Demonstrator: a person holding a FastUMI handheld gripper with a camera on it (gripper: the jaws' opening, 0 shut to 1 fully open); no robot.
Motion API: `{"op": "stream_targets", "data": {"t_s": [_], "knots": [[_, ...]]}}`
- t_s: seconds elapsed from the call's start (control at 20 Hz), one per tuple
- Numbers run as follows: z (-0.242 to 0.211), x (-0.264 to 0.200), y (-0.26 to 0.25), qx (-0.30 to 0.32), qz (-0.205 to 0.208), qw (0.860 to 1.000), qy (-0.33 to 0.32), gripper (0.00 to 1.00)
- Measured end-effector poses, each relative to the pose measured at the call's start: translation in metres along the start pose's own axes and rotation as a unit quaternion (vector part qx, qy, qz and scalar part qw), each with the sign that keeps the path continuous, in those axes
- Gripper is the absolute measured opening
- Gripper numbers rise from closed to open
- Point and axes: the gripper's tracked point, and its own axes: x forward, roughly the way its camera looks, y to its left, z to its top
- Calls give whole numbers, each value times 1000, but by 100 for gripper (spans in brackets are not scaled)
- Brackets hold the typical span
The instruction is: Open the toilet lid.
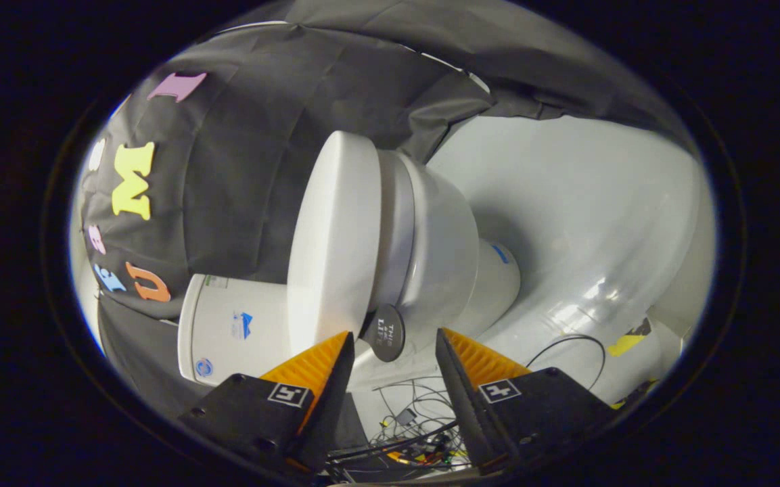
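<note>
Claw [393, 352] spread wide and empty just short of the closed toilet lid [332, 237]; misaligned fingers could skid off its smooth rim.

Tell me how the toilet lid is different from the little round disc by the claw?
The lid is white, big and plain; the disc is dark, small and has writing. The lid lies shut on the bowl; the disc sits just ahead of the open claw, between its fingers. Both look rounded.

The tongs [393, 348] hide part of the tangled cables [408, 412] beyond them.
</note>
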Motion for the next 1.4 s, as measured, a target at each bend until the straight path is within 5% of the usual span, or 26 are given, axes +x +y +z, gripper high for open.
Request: {"op": "stream_targets", "data": {"t_s": [0.45,0.75,0.85,1.4], "knots": [[-4,6,10,-6,15,1000,12,41],[1,8,8,17,24,1000,6,31],[8,4,8,29,21,999,-1,19],[8,2,14,72,19,997,-22,8]]}}
